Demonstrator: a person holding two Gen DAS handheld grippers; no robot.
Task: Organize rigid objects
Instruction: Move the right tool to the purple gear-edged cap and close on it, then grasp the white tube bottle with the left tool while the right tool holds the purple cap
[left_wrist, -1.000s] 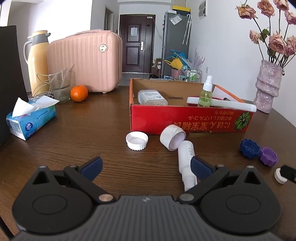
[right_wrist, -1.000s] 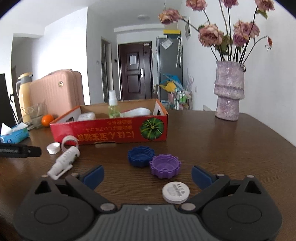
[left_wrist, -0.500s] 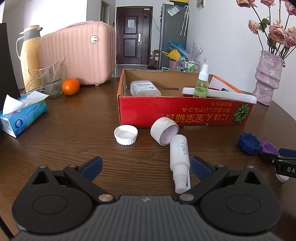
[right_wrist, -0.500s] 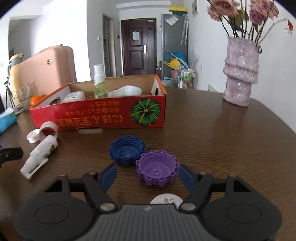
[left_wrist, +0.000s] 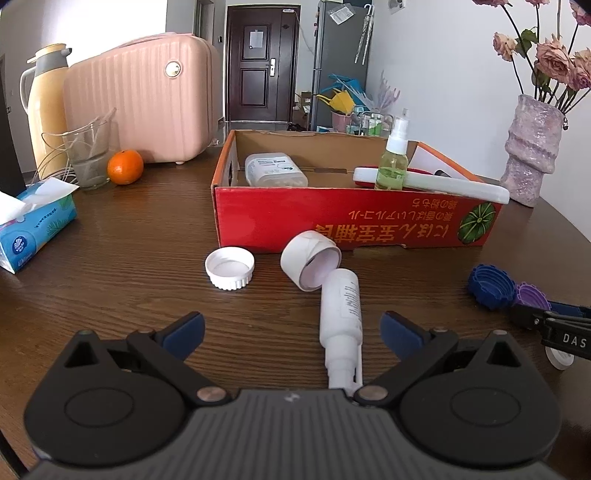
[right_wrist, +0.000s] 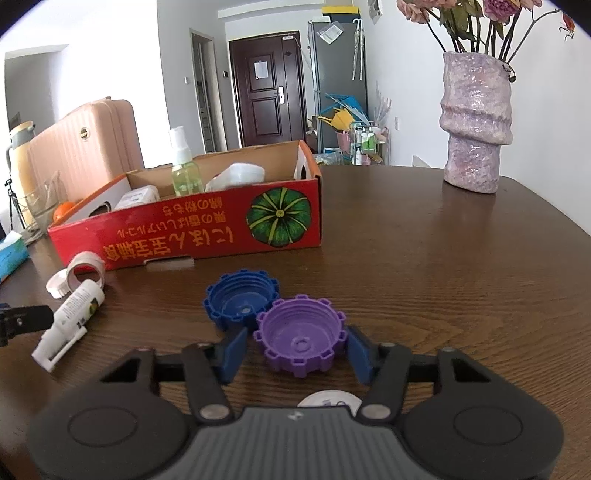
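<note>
- Two grippers are low over the table now, each lined up on its own target.
- The right gripper has just been closing, and the purple cap sits squarely between its blue pads.
- Whether those pads actually press the cap's ridged wall is too close to call; they look right at its sides.
- Touching the purple cap on its far left side is the blue cap, so a squeeze could nudge it.
- The left gripper stands wide open and holds nothing.
- Between its fingers lies the white spray bottle, nozzle toward the camera, long axis running away toward the red box.
- That axis suits a straight pinch across the body.
- By this reading, the box is ahead of both tools.
</note>
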